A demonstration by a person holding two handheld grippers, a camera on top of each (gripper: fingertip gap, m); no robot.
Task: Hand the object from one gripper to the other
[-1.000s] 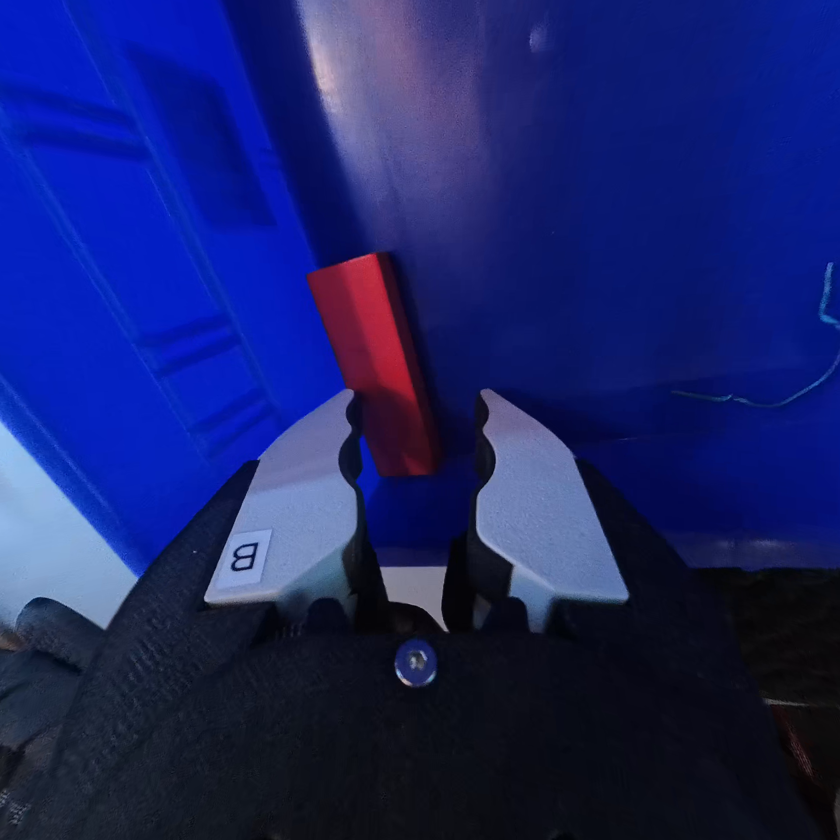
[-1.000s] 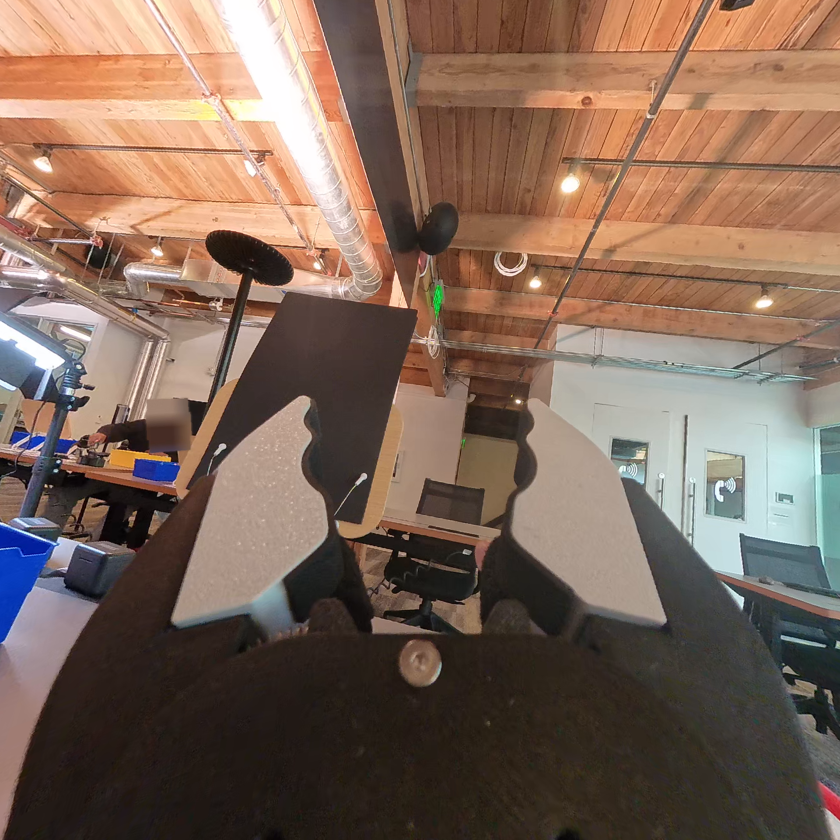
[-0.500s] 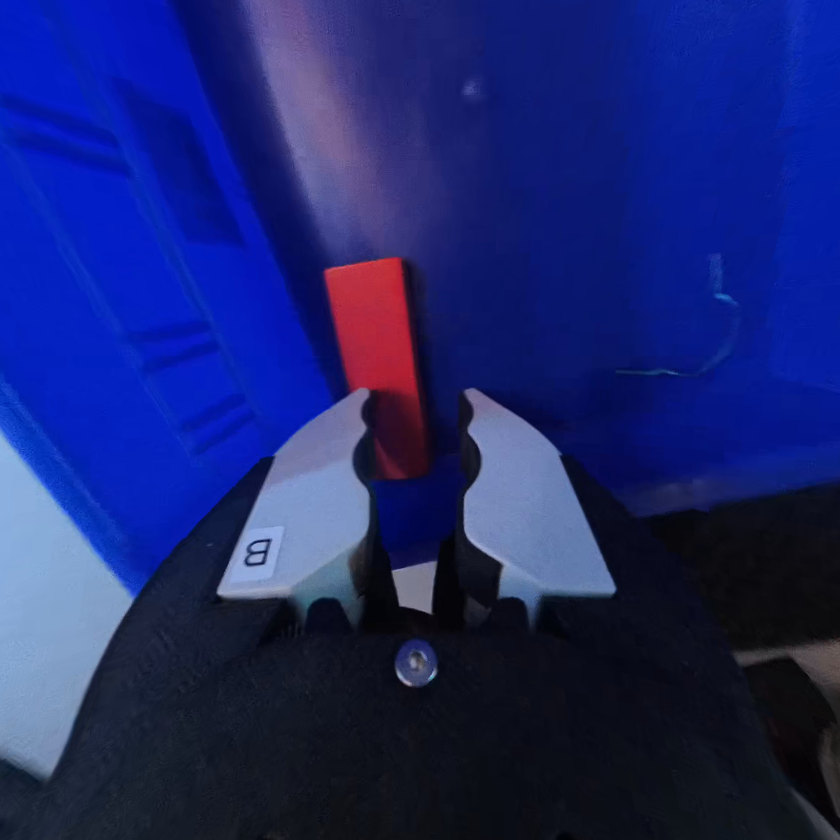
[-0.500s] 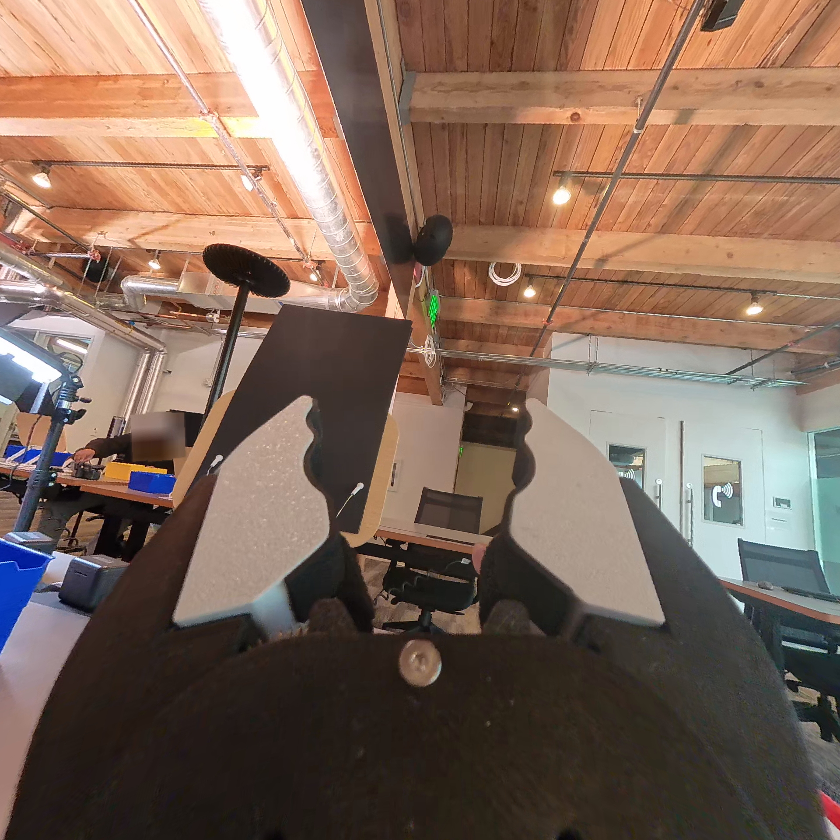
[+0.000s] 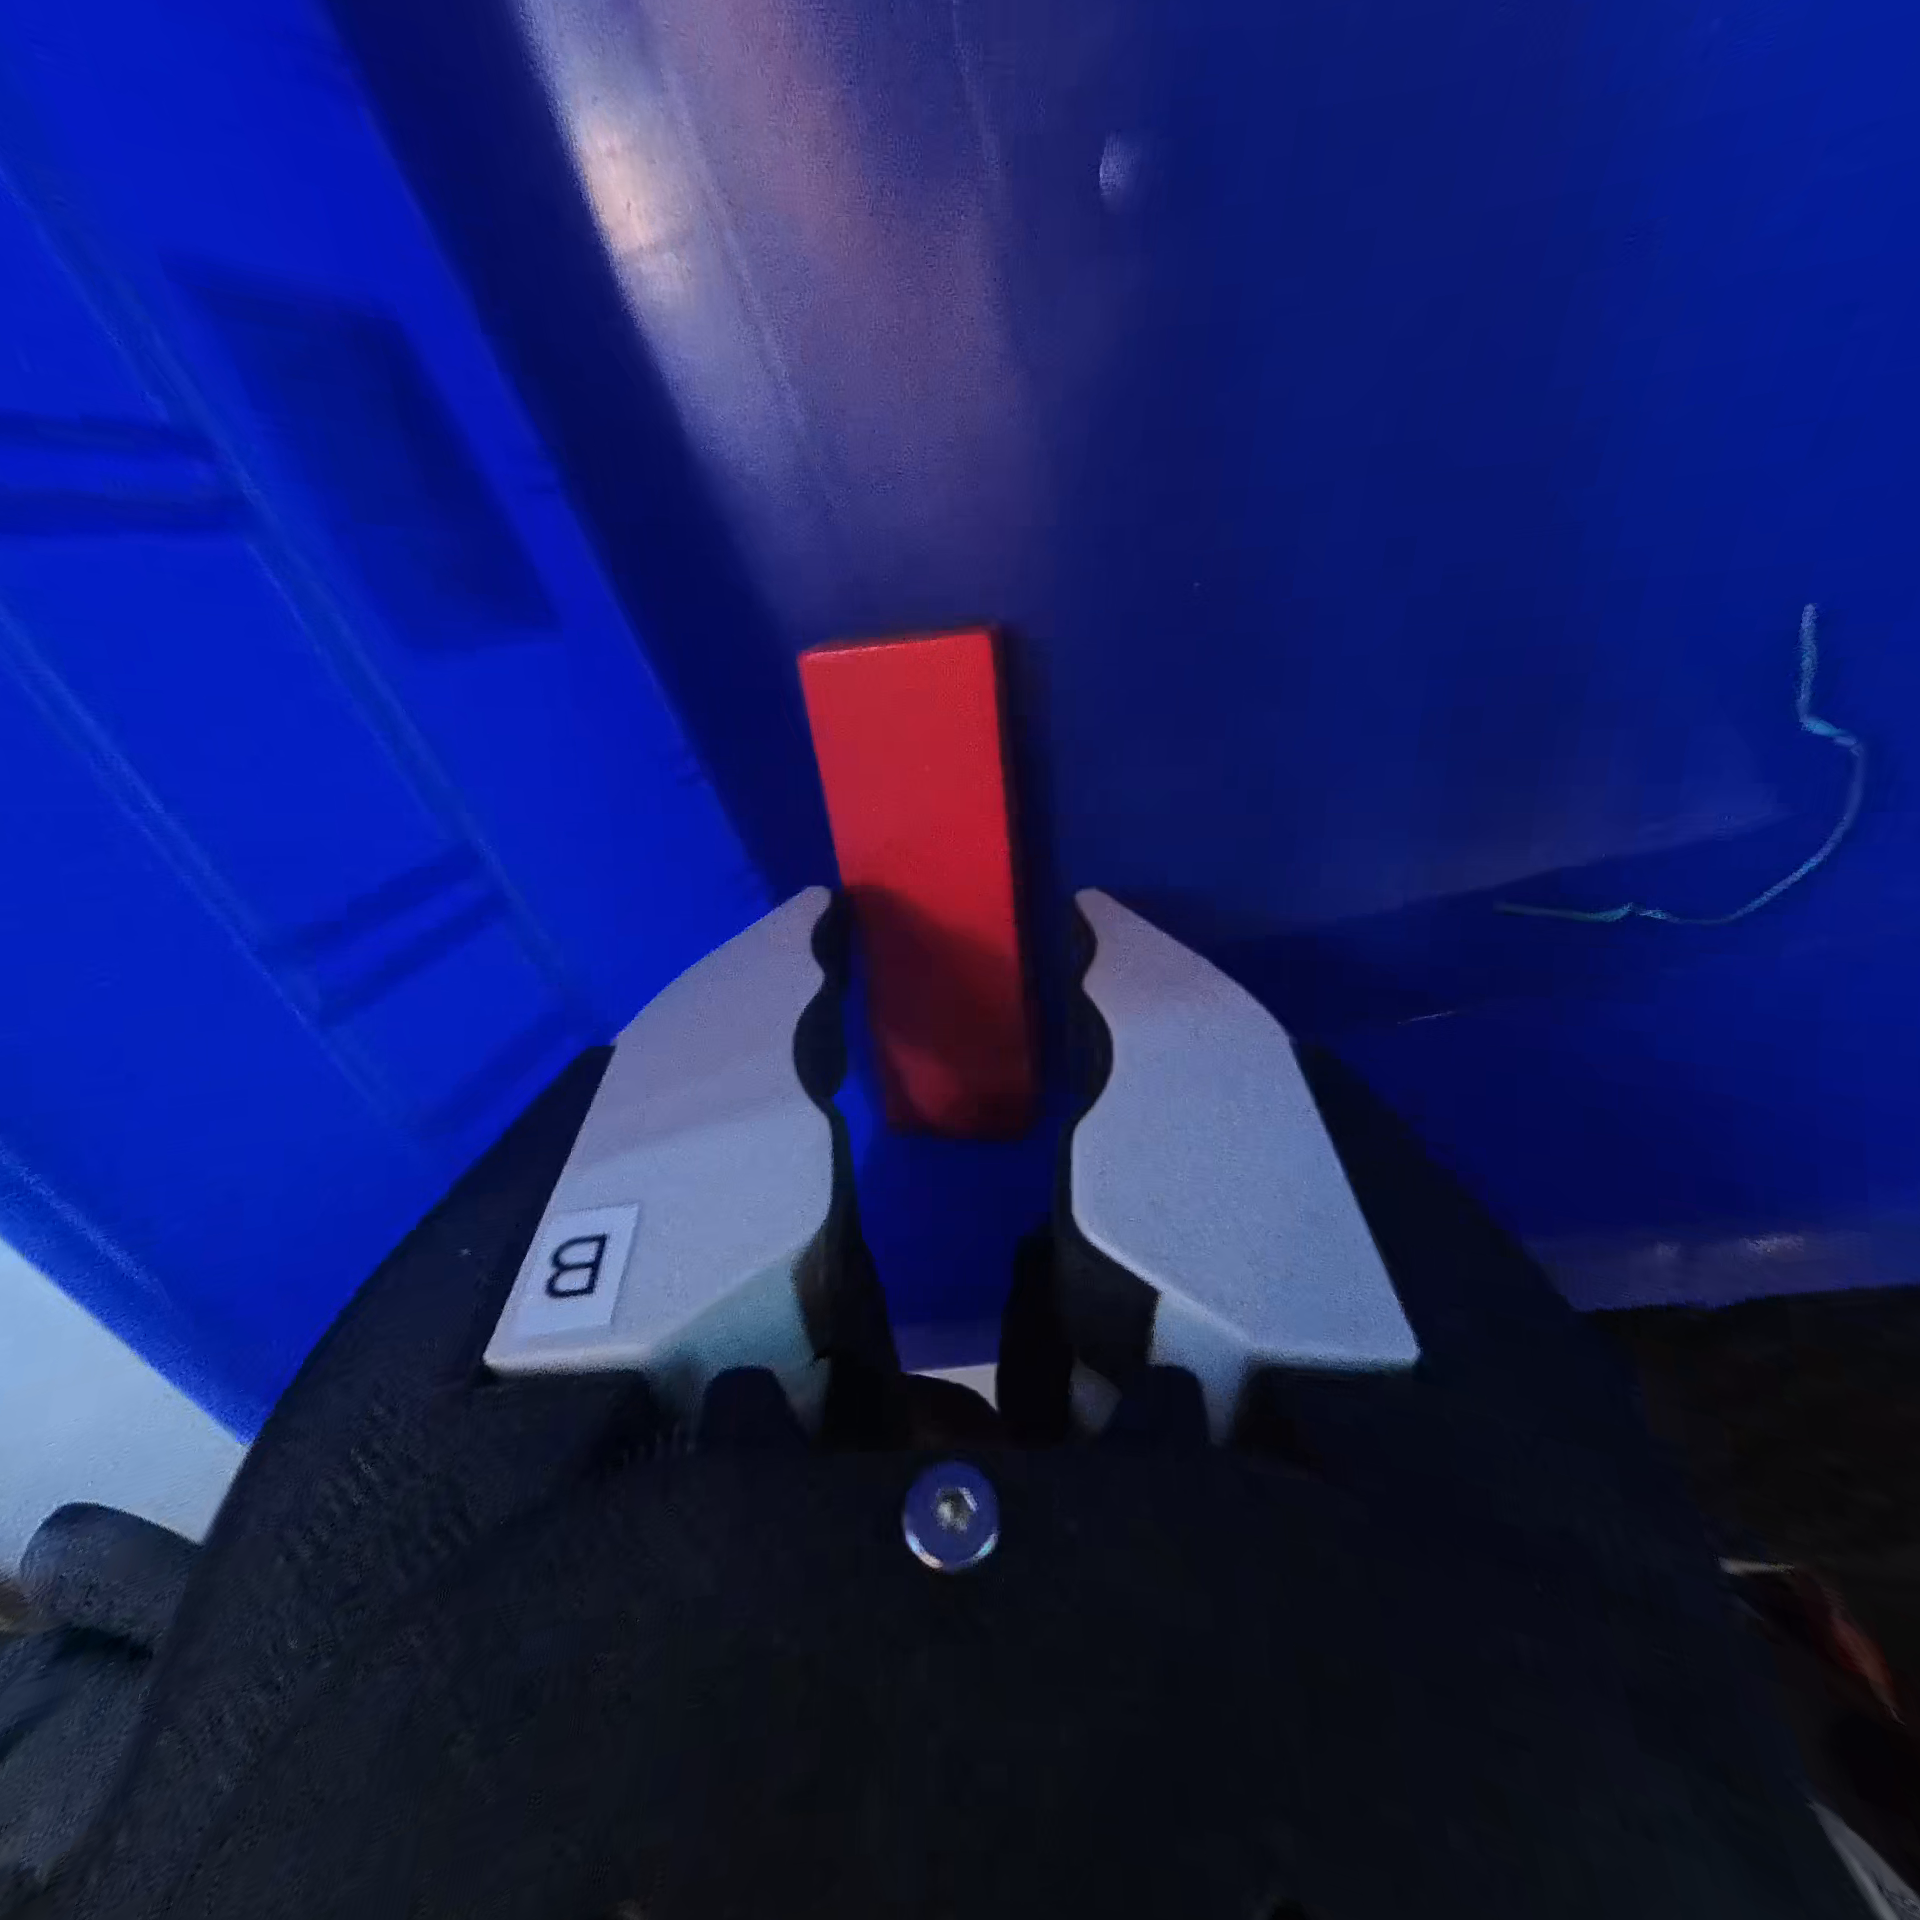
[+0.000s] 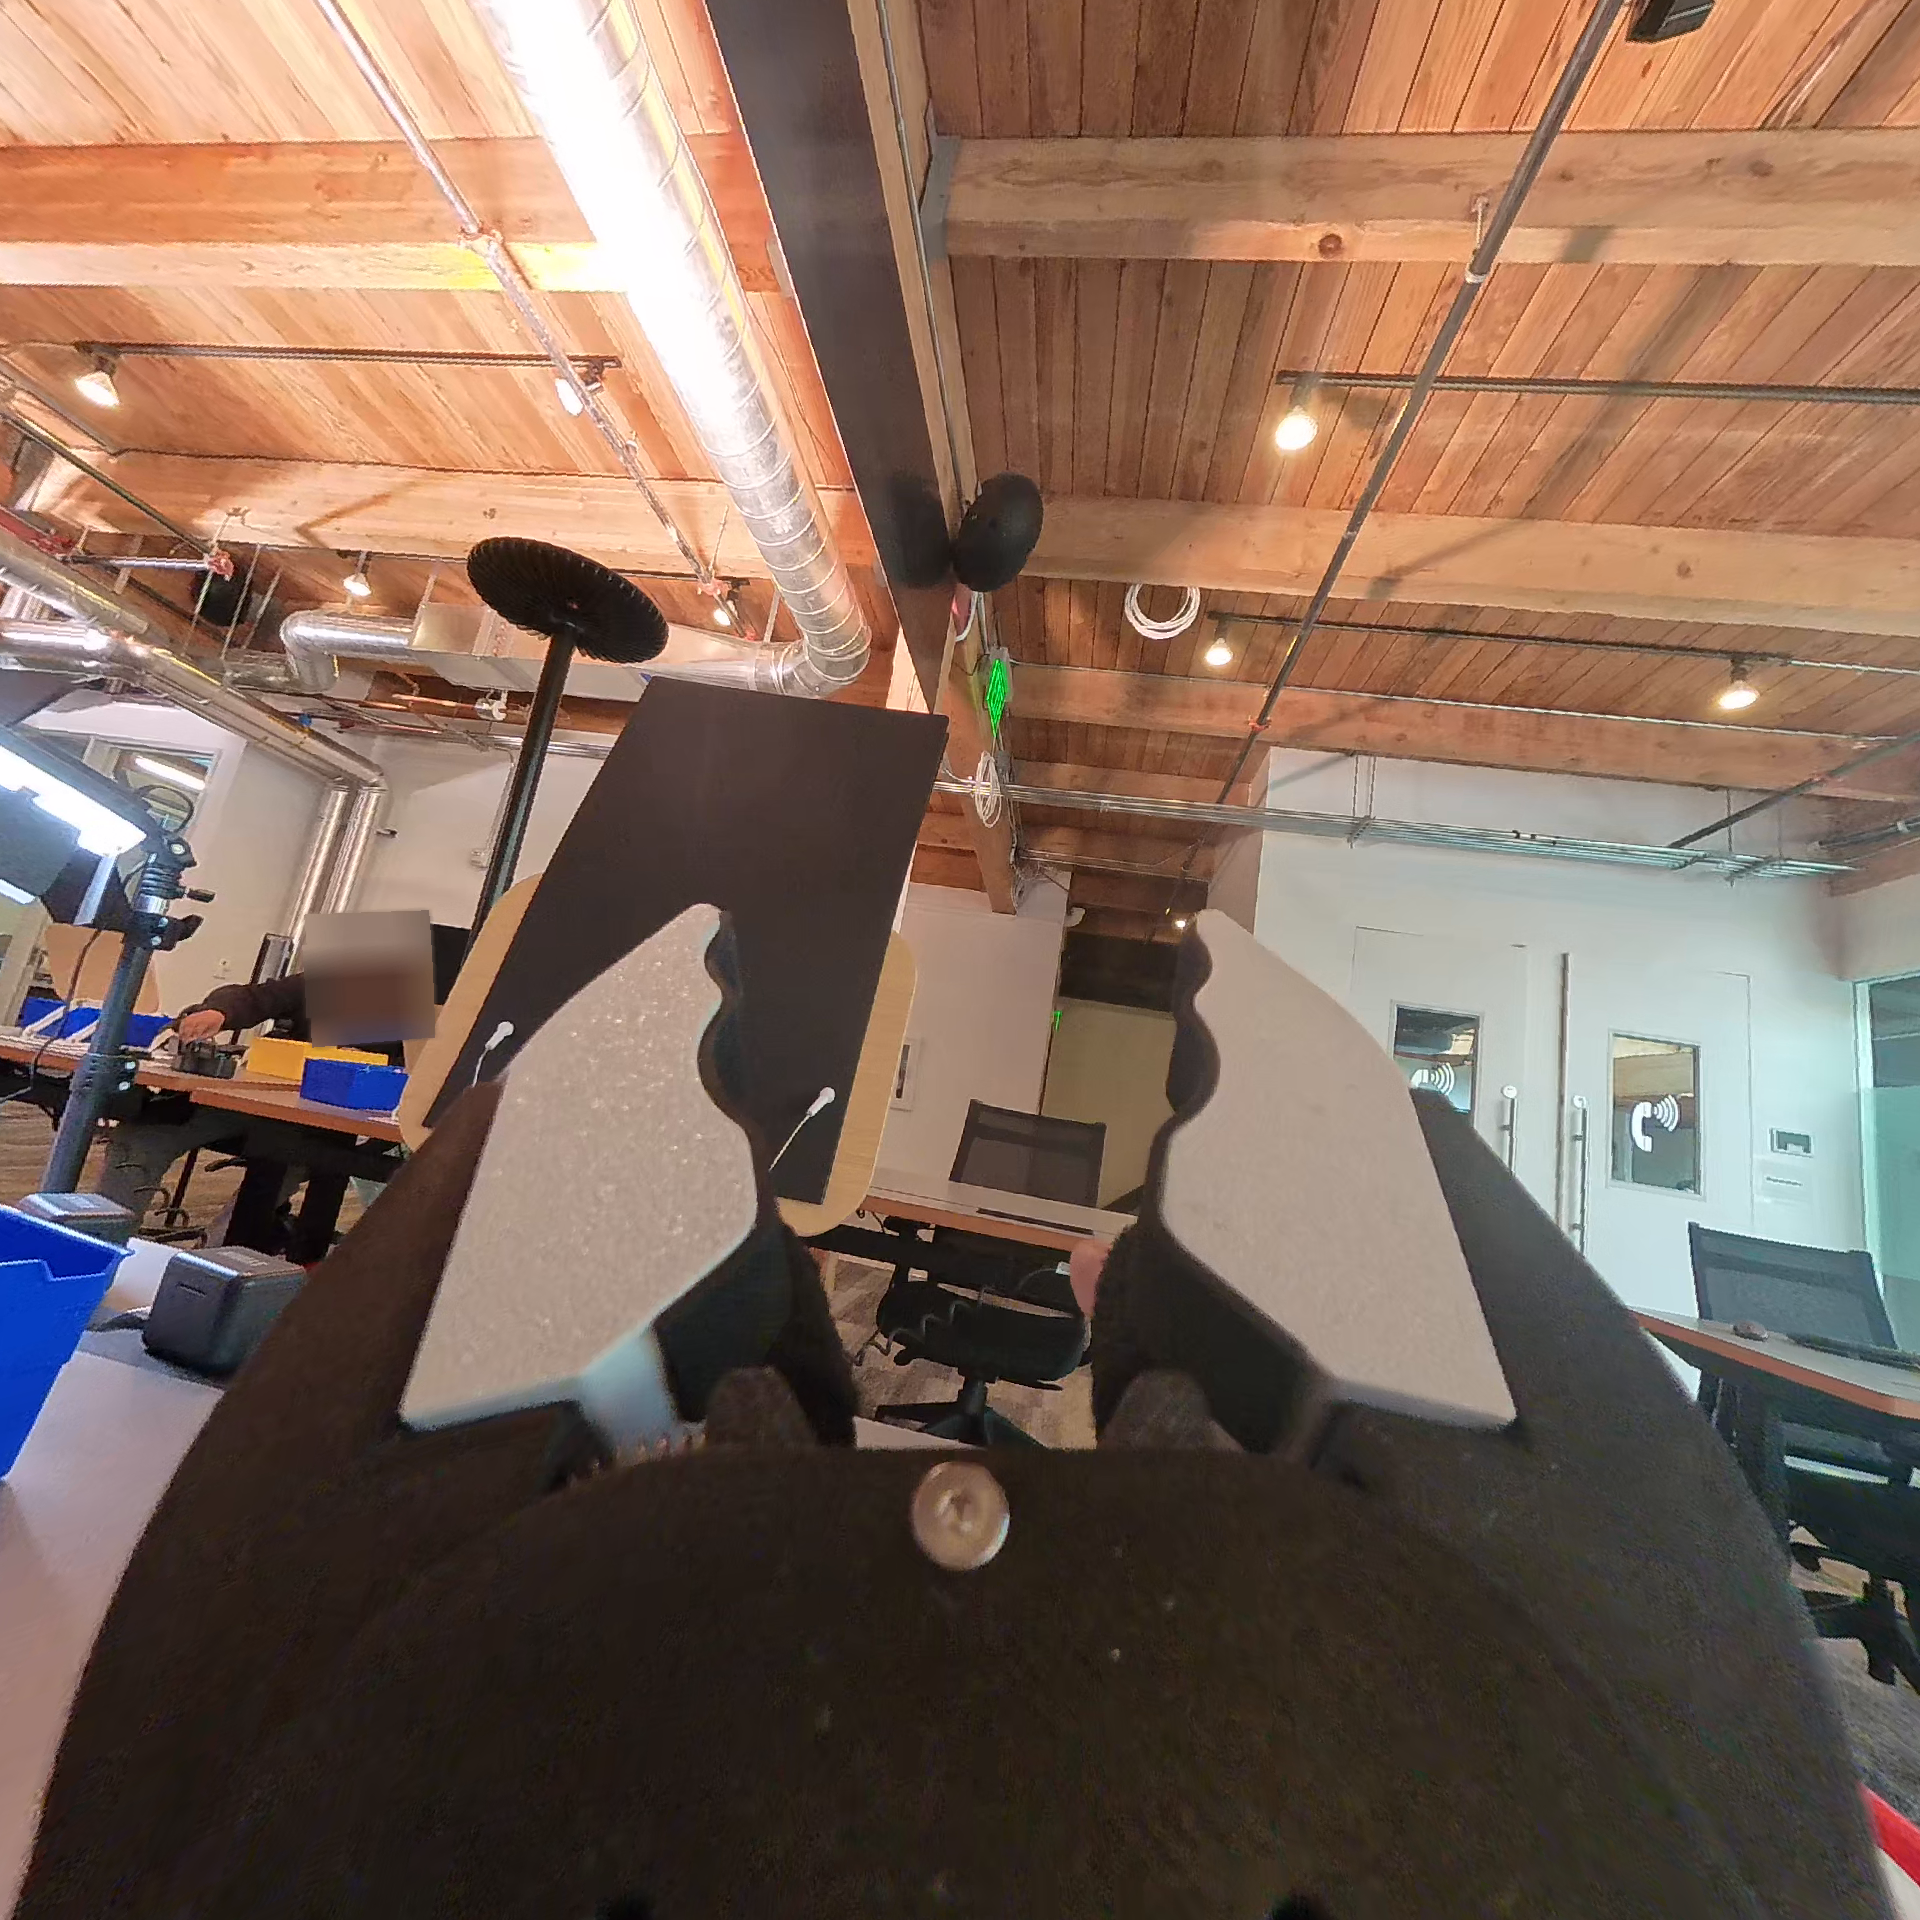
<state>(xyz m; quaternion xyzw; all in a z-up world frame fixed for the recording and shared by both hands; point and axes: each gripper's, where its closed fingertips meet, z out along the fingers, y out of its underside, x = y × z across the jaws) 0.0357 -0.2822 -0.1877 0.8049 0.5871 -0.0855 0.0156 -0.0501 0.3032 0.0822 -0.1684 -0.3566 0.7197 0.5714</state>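
Observation:
In the left wrist view a flat red block lies on the floor of a blue bin, beside its left wall. My left gripper reaches down into the bin with its jaws partly open on either side of the block's near half. The fingertips are very close to the block's long edges, and I see no firm grip. My right gripper is wide open and empty. It points up toward the wooden ceiling, away from the bin. The block does not show in the right wrist view.
The bin's ribbed left wall is close beside the left gripper. A thin thread lies on the bin floor at right. In the right wrist view, a blue bin and a small grey device sit on a table at left. A person sits at a far desk. My right fingertips sit around 65 cm from my left ones. The thin thread is closer to my left gripper, around 11 cm from its tips; the right tips are 50 cm off.
My left gripper narrowed its jaws, lined up with the red block and moved forward, so the block now sits deeper between the fingers. My right gripper stayed open, its view shifting only slightly.

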